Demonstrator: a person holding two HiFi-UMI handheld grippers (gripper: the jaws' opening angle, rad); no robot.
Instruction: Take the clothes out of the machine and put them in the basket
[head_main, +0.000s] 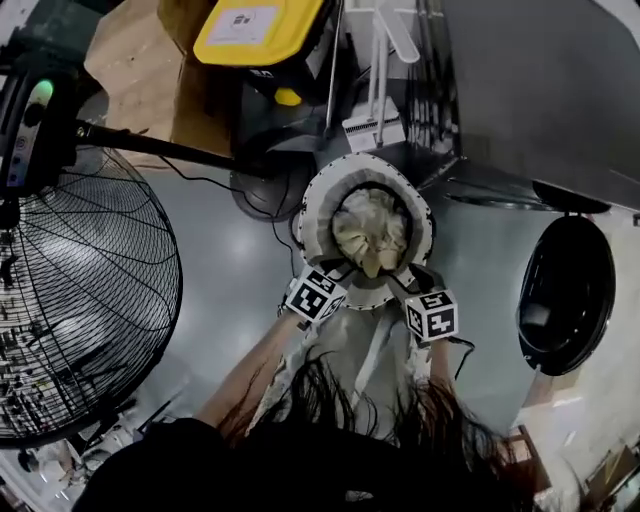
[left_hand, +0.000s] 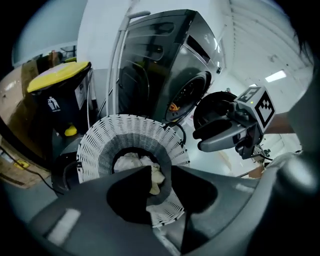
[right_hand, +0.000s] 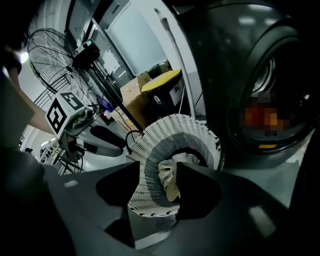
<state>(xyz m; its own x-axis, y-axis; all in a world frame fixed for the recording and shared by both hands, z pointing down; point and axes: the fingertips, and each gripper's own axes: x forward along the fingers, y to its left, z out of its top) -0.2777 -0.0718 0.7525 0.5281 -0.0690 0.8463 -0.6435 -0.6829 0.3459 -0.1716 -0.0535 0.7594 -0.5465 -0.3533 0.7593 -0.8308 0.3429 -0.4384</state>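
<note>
The white slatted basket (head_main: 318, 205) stands on the grey floor (head_main: 220, 290), close to the foot of the dark washing machine (head_main: 540, 90). The pale clothes (head_main: 370, 232) lie bunched in its well, with one cream fold draped toward the near rim.

Both grippers hang over that near rim, side by side. The left gripper (left_hand: 161, 176) has its fingers (left_hand: 132, 197) a narrow gap apart, and basket wall and cloth show through the gap. From this angle it is hard to say whether cloth brushes them, but nothing looks pinched. The right gripper (right_hand: 160, 172) has its fingers (right_hand: 202, 192) wider apart. The cream fold shows between them, lying in the basket and not pressed.

On the basket's left side, the round black base (head_main: 262, 190) of a fan stand sits just beside the rim. A black cable (head_main: 275, 232) runs over the floor along that side. Past these the floor is bare up to the big wire fan (head_main: 80, 290).

On the right, a strip of bare floor separates the basket from the machine's round door (head_main: 565, 295), which is swung open and well apart from the rim.

The far side is crowded. A yellow-lidded bin (head_main: 260, 30) and cardboard boxes (head_main: 130, 55) stand near the far rim.
</note>
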